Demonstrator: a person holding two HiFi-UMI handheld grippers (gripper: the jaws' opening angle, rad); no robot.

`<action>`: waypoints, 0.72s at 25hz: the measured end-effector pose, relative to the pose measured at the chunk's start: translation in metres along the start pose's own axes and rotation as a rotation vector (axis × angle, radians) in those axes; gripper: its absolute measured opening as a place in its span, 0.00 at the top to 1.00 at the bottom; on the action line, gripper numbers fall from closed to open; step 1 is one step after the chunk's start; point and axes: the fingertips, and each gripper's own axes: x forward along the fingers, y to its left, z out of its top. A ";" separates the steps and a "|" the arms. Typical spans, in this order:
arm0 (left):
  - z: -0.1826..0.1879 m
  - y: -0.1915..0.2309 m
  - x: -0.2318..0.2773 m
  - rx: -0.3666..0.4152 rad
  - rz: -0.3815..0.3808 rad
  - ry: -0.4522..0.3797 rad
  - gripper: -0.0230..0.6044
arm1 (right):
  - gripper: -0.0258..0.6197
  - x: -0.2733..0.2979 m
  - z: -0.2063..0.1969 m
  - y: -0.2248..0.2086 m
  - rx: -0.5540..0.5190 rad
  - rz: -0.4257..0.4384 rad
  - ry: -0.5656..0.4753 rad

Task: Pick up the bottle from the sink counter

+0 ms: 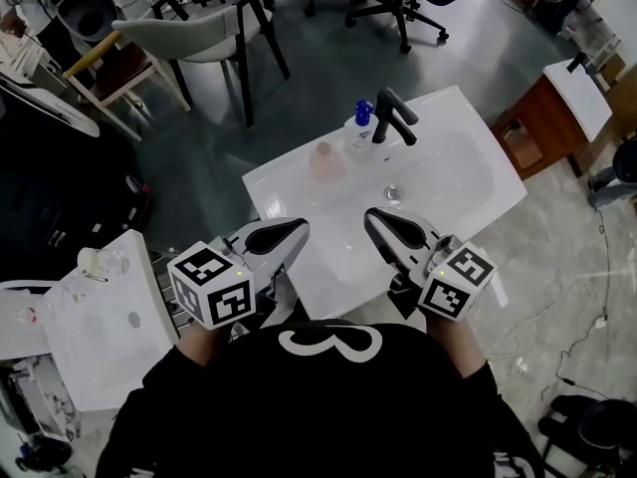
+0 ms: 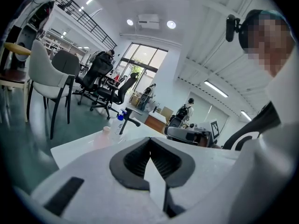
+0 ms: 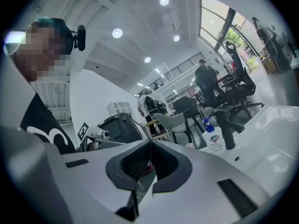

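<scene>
A clear bottle with a blue cap (image 1: 360,125) stands at the back of the white sink counter (image 1: 289,182), just left of the black faucet (image 1: 394,118). A small pinkish bottle (image 1: 324,159) stands left of it. Both grippers hover over the counter's near edge, well short of the bottles. My left gripper (image 1: 297,227) is shut with nothing in it, and so is my right gripper (image 1: 371,217). The left gripper view shows the blue-capped bottle (image 2: 120,122) far ahead beyond the shut jaws (image 2: 150,141). In the right gripper view the bottle (image 3: 214,138) is ahead on the right of the gripper (image 3: 150,143).
The sink's drain (image 1: 392,193) lies in the basin between the grippers and the faucet. A white side table (image 1: 105,332) with glassware stands at the left. A wooden cabinet (image 1: 545,118) is at the right, and chairs (image 1: 204,33) stand behind the counter.
</scene>
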 end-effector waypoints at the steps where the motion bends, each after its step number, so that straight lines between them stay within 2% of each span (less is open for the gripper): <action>1: -0.001 0.007 0.002 -0.008 0.000 0.004 0.94 | 0.94 0.007 -0.002 -0.005 -0.009 -0.003 0.007; 6: -0.007 0.038 0.011 -0.059 -0.006 0.022 0.94 | 0.94 0.034 -0.006 -0.028 -0.037 -0.039 0.020; 11: -0.027 0.061 0.025 -0.101 0.000 0.078 0.94 | 0.94 0.056 -0.011 -0.050 -0.034 -0.063 0.034; 18: -0.040 0.093 0.038 -0.158 -0.003 0.103 0.94 | 0.94 0.090 -0.023 -0.073 -0.118 -0.080 0.089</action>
